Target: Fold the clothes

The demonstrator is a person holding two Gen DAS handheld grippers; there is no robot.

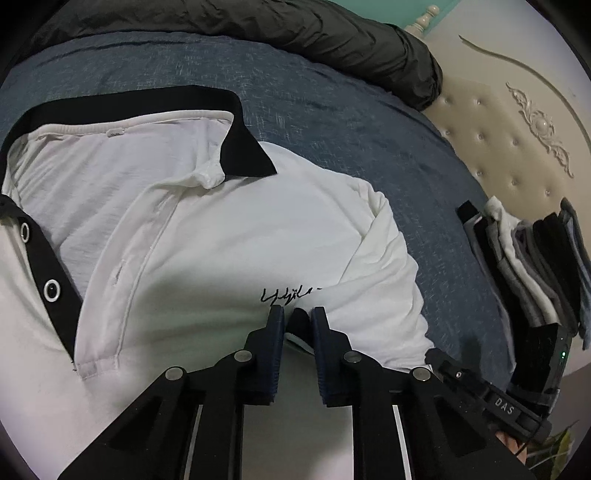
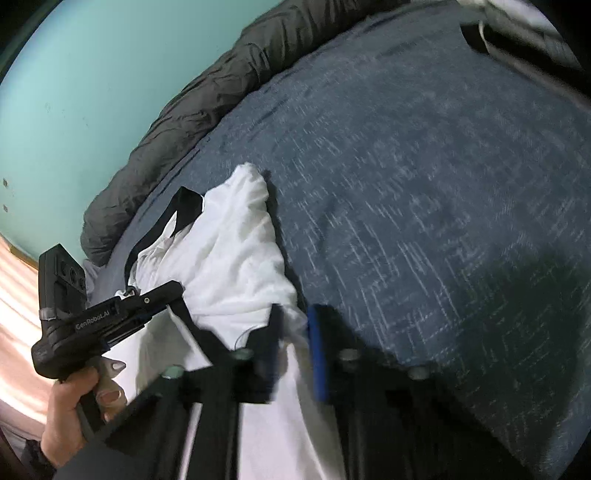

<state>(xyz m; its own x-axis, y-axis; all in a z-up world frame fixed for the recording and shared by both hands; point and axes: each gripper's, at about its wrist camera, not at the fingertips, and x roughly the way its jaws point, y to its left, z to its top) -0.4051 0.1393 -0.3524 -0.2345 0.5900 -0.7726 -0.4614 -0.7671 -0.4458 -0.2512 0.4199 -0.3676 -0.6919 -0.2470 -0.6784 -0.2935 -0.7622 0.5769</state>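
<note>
A white polo shirt (image 1: 221, 240) with a black collar (image 1: 236, 122) and a black button placket (image 1: 51, 280) lies spread on the blue bedcover (image 1: 351, 122). My left gripper (image 1: 297, 319) sits low on the shirt just below a small black script logo (image 1: 290, 295), shut on a pinched fold of fabric with dark trim. In the right wrist view the shirt (image 2: 236, 258) bunches up, and my right gripper (image 2: 295, 328), blurred, is shut on its white edge. A hand (image 2: 74, 398) holds the left gripper's body (image 2: 92, 317) at the lower left.
A dark rolled quilt (image 1: 295, 33) lies along the far side of the bed, against a teal wall (image 2: 92, 92). A stack of folded clothes (image 1: 532, 266) stands at the right by the cream tufted headboard (image 1: 517, 122). Bare blue bedcover (image 2: 424, 184) stretches to the right of the shirt.
</note>
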